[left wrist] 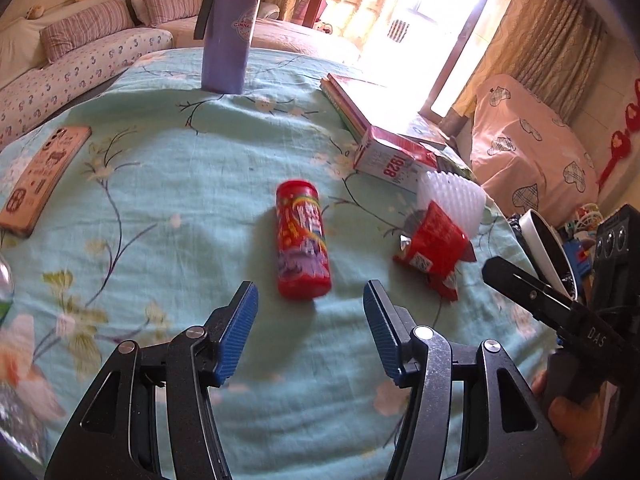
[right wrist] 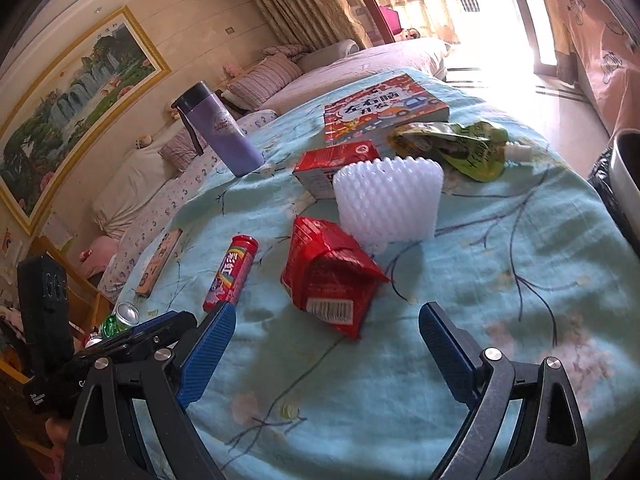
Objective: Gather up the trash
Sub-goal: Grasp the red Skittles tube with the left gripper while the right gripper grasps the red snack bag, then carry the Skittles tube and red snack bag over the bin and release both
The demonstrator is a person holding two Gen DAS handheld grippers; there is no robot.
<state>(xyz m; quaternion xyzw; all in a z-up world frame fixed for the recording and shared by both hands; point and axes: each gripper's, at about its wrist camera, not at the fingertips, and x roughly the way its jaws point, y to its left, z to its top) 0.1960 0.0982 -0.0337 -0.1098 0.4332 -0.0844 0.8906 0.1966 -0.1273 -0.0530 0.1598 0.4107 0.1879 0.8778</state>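
A red candy tube (left wrist: 303, 240) lies on the teal floral tablecloth (left wrist: 168, 184), just ahead of my open, empty left gripper (left wrist: 310, 300). It also shows in the right wrist view (right wrist: 231, 273). A crumpled red wrapper (right wrist: 330, 278) lies just ahead of my open, empty right gripper (right wrist: 326, 320); it shows in the left wrist view (left wrist: 434, 250) too. Behind it stand a white foam net (right wrist: 390, 200), a red and white carton (right wrist: 334, 168) and a green pouch (right wrist: 460, 146). The right gripper's body (left wrist: 552, 304) appears at the right of the left wrist view.
A purple flask (left wrist: 230, 28) stands at the far side. A phone (left wrist: 40, 176) lies at the left, a book (right wrist: 384, 106) at the back. A bin with a black liner (right wrist: 624, 184) stands off the table's right edge. A can (right wrist: 124, 316) lies near the left edge.
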